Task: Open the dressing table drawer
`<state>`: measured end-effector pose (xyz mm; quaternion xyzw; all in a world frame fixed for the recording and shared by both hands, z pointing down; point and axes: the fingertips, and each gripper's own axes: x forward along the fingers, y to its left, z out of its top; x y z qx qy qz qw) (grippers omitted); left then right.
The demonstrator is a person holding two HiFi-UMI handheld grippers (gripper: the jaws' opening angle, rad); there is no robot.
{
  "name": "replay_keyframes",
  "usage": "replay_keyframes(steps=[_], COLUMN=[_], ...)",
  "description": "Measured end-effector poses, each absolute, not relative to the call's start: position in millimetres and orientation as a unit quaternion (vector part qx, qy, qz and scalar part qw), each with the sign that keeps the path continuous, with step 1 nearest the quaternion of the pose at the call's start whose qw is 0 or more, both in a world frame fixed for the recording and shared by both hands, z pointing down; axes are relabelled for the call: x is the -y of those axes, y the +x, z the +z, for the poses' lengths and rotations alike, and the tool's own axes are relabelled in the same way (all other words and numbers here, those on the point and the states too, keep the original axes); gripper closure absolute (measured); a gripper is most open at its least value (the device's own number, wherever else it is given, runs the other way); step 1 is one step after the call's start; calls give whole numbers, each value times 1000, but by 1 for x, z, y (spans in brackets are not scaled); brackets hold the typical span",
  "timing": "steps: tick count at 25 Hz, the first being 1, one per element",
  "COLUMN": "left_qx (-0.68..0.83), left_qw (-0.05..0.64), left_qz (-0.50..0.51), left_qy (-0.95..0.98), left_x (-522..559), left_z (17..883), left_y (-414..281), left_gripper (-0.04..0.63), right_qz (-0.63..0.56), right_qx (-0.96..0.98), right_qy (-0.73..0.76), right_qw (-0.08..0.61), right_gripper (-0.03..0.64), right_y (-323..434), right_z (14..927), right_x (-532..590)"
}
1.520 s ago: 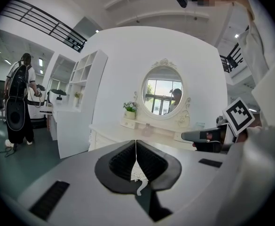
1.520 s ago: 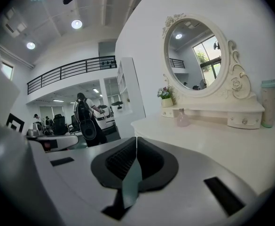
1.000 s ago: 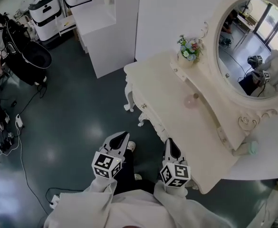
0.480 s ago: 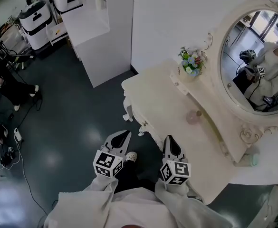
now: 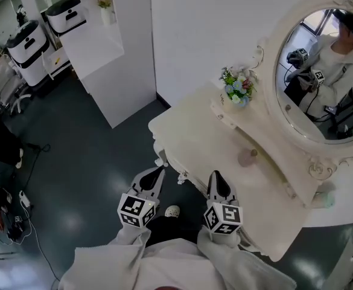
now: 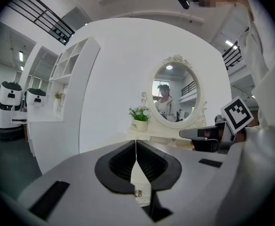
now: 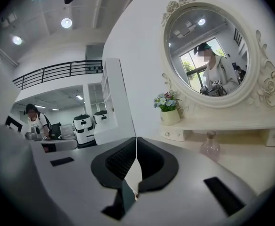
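Observation:
The cream dressing table (image 5: 194,132) stands at the middle right of the head view, under an oval mirror (image 5: 321,77). Its front face with a small knob (image 5: 181,175) shows just below the tabletop's near edge. My left gripper (image 5: 158,171) hangs over the dark floor, a little left of that front. My right gripper (image 5: 215,177) reaches over the table's near edge. Both are shut with nothing between the jaws. In the left gripper view the left gripper (image 6: 136,145) points towards the table. The right gripper (image 7: 137,142) points along the tabletop.
A flower pot (image 5: 236,89) and a pink bottle (image 5: 247,157) stand on the table, with small shelf drawers (image 7: 175,133) behind. A white shelf cabinet (image 5: 98,53) and white machines (image 5: 25,41) stand at the far left. Cables (image 5: 25,222) lie on the floor.
Both grippers have moved with me towards the dressing table, whose near corner now lies just ahead of the jaws. The jaws stay shut.

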<state>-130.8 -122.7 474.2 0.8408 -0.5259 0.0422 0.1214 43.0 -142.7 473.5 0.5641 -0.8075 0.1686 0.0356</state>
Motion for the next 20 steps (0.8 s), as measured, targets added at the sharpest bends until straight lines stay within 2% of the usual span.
replay_keyframes(steps=[20], left_qx=[462], left_qw=[161], left_qz=[53], left_qy=[871], left_x=[144], left_z=[509], left_y=[-107], left_gripper=[577], right_qz=[179], right_qx=[759], right_qy=[624], right_qw=[50], right_gripper=[584], right_y=[69], right_z=[490], right_x=[137])
